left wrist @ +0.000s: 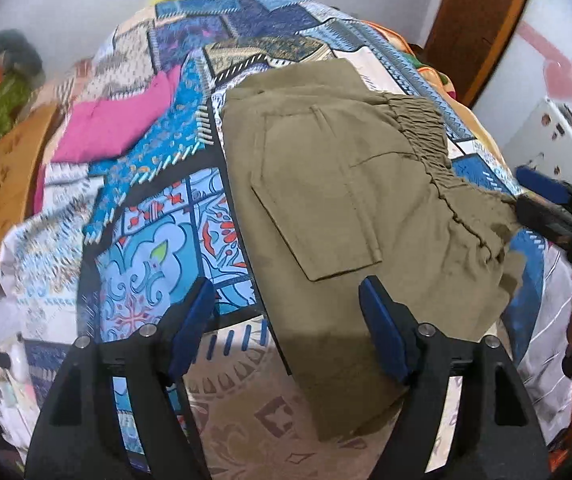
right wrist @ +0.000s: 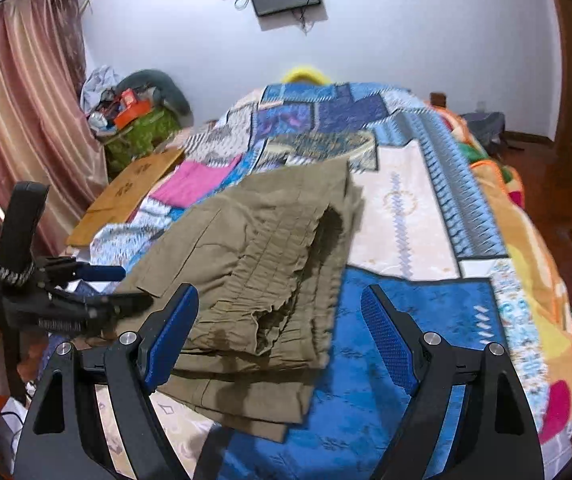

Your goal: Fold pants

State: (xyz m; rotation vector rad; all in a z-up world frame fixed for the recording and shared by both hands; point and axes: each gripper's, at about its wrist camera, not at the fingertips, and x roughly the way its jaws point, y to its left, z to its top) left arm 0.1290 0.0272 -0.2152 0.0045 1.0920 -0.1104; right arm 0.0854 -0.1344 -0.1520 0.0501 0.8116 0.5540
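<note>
Olive-green pants [left wrist: 338,200] lie folded in a stack on a patterned blue bedspread [left wrist: 157,216], pocket side up, elastic waistband to the right. My left gripper [left wrist: 286,320] is open above the stack's near edge, holding nothing. In the right wrist view the pants [right wrist: 253,264] lie folded with the gathered waistband nearest. My right gripper [right wrist: 281,340] is open over the waistband corner and the blue bedspread [right wrist: 406,320], empty. The left gripper [right wrist: 101,296] shows at the left there; the right gripper [left wrist: 542,204] shows at the right edge in the left wrist view.
A pink cloth [left wrist: 117,120] lies on the bed beyond the pants. A wooden board [right wrist: 125,196] sits at the bed's left side, near a cluttered green bundle [right wrist: 141,128] and a curtain [right wrist: 17,112]. A wooden door [left wrist: 482,20] stands at the right.
</note>
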